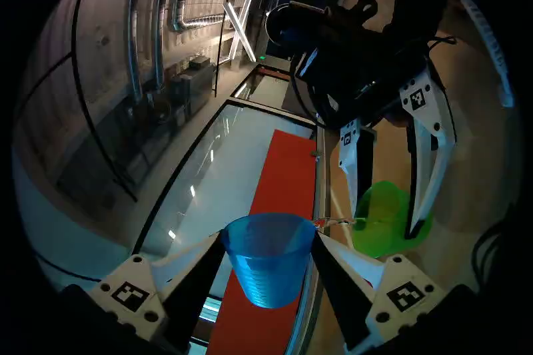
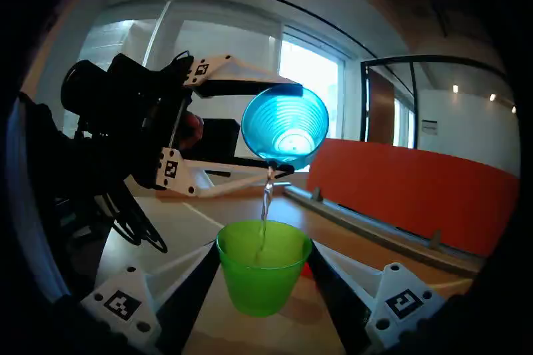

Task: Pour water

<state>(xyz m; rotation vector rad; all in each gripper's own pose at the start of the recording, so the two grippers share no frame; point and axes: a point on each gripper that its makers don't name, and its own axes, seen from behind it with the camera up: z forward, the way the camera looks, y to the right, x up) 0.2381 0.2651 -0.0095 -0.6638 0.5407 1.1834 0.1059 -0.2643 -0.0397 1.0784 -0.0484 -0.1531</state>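
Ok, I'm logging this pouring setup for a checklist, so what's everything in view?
blue cup: one, blue, held tilted, up high
green cup: one, green, upright below the blue cup
water stream: one, clear, falling from blue cup into green cup
panel: one, red-orange, along the table edge
table: one, wood-toned, under the cups
window: one, bright, behind
left gripper: one, white and black, shut on blue cup
right gripper: one, white and black, shut on green cup

green cup (image 1: 383, 215): partly hid. behind right gripper (image 1: 388, 223) fingers
red bit (image 2: 306, 270): just behind green cup, mostly hid., can't tell what
hand (image 2: 192, 127): up-left of green cup, mostly hid.
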